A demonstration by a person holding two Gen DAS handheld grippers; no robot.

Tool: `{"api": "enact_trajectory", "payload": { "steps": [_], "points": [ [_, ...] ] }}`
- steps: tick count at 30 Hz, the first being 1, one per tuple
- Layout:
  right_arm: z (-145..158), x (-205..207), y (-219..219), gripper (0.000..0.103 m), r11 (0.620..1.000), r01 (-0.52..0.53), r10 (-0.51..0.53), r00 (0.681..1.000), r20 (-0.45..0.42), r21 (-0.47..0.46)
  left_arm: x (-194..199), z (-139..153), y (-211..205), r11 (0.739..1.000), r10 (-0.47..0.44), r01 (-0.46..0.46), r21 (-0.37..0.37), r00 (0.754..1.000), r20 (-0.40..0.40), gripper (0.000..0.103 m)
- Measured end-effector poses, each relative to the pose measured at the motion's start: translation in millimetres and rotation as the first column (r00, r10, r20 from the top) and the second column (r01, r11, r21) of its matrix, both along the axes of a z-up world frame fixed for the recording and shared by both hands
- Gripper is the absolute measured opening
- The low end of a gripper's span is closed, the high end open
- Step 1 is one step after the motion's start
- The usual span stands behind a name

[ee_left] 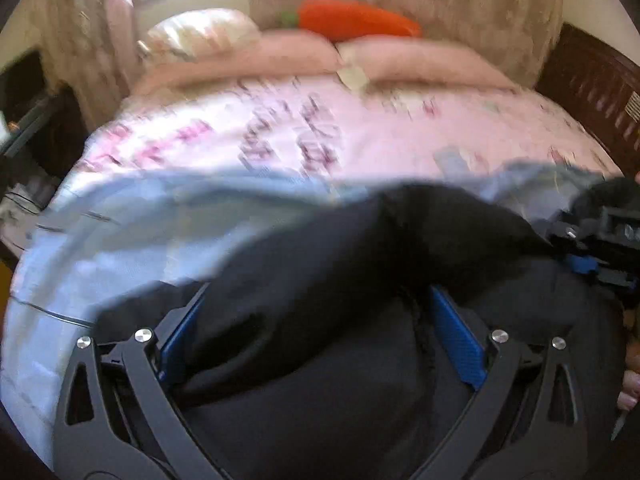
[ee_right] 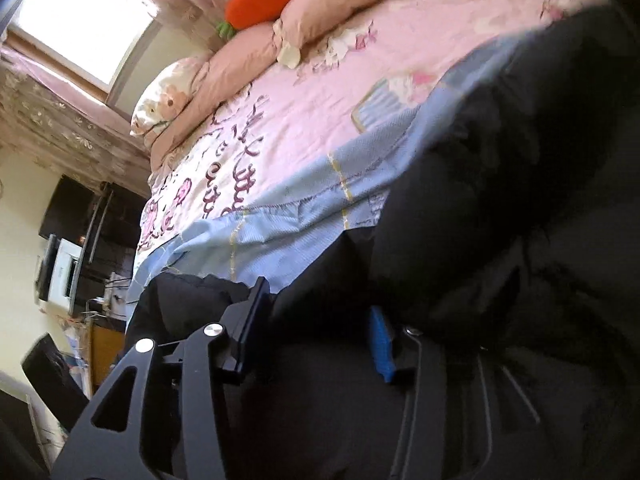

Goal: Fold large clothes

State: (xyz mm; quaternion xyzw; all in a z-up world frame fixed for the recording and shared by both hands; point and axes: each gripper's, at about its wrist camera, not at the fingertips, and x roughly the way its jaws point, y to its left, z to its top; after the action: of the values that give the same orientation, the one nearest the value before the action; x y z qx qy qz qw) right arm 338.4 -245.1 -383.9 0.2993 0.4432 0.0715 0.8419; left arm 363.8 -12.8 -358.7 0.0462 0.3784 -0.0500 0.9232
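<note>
A large black garment [ee_left: 340,280] lies bunched at the near edge of the bed, over a light blue part of the quilt [ee_left: 132,220]. My left gripper [ee_left: 316,320] has its blue pads wide apart, with black cloth heaped between and over them. My right gripper [ee_right: 316,336] is tilted, and its blue pads stand apart with black garment [ee_right: 500,220] cloth lying between them. The right gripper also shows at the right edge of the left wrist view [ee_left: 600,248]. The fingertips of both are hidden by cloth.
The bed has a pink printed quilt [ee_left: 320,128], pink pillows [ee_left: 420,64] and an orange carrot cushion [ee_left: 356,20] at the head. Curtains and a window are behind. Dark furniture [ee_right: 92,220] stands at the left of the bed.
</note>
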Motion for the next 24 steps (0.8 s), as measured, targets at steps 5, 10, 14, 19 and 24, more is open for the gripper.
{"api": "enact_trajectory", "payload": {
  "steps": [5,10,14,19,24],
  "points": [
    [76,-46,10,0.073,0.971,-0.009,0.075,0.961,0.267,-0.240,-55,103,-1,0.991,0.031,0.006,-0.131,0.961,0.276,0.101],
    [93,-69,9,0.095,0.886,0.199,-0.050,0.939,0.340,-0.419,-47,77,-41,0.990,-0.014,0.049,-0.135,0.968,0.250,0.101],
    [61,-55,-18,0.102,0.944,0.176,-0.108,0.964,0.242,-0.278,-16,9,-54,0.999,-0.035,0.034,0.008,0.993,0.112,0.101],
    [19,-4,-28,0.101,0.900,0.093,-0.103,0.995,-0.001,-0.427,14,-26,-24,0.991,0.018,-0.022,0.129,0.999,0.032,0.101],
    [4,31,-52,0.101,0.810,-0.033,-0.063,0.988,-0.142,-0.585,45,-34,2,0.968,0.009,0.002,0.250,0.999,-0.041,0.101]
  ]
}}
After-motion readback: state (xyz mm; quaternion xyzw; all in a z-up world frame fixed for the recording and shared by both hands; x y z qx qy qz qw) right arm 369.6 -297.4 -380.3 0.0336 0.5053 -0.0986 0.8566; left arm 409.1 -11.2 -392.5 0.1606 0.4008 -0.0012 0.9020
